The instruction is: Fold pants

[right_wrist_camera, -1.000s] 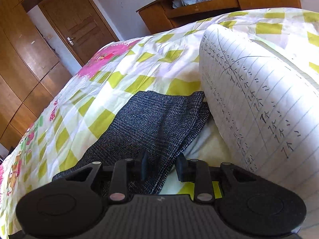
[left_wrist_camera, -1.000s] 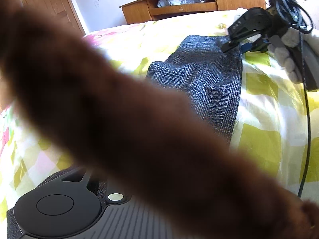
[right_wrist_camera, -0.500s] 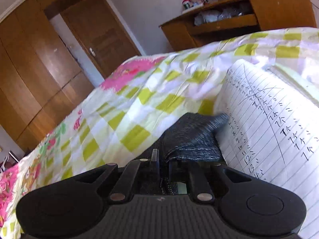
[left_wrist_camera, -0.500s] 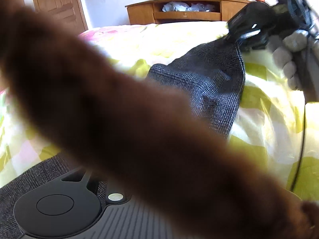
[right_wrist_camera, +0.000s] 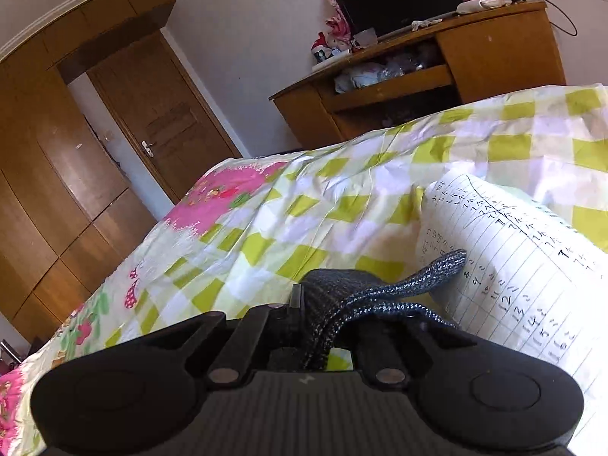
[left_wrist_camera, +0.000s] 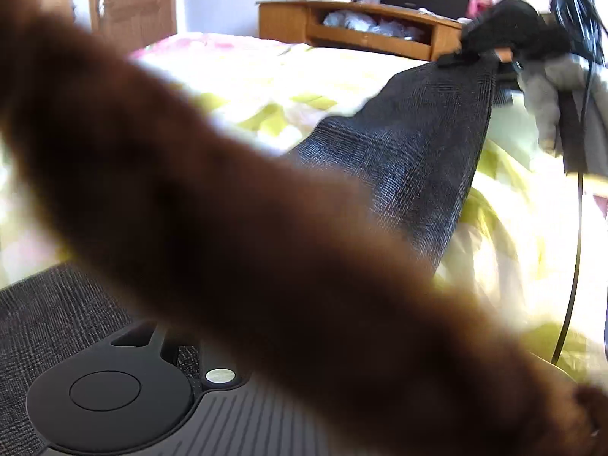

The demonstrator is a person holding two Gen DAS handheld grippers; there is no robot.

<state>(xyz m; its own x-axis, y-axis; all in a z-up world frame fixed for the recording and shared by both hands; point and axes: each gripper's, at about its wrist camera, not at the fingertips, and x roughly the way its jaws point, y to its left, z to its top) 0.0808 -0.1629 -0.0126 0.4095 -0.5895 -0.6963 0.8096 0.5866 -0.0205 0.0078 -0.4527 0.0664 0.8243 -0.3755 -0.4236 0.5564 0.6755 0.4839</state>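
While the right gripper (right_wrist_camera: pixel 319 311) pinches the grey pants (left_wrist_camera: pixel 418 144) and holds one end above the checked bed (left_wrist_camera: pixel 266 76), a brown blur hides the left gripper's fingers, grip unclear.

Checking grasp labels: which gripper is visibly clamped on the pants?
The right gripper: dark pants bunch between its closed fingers. The left gripper's fingertips hide behind a blurred brown object.
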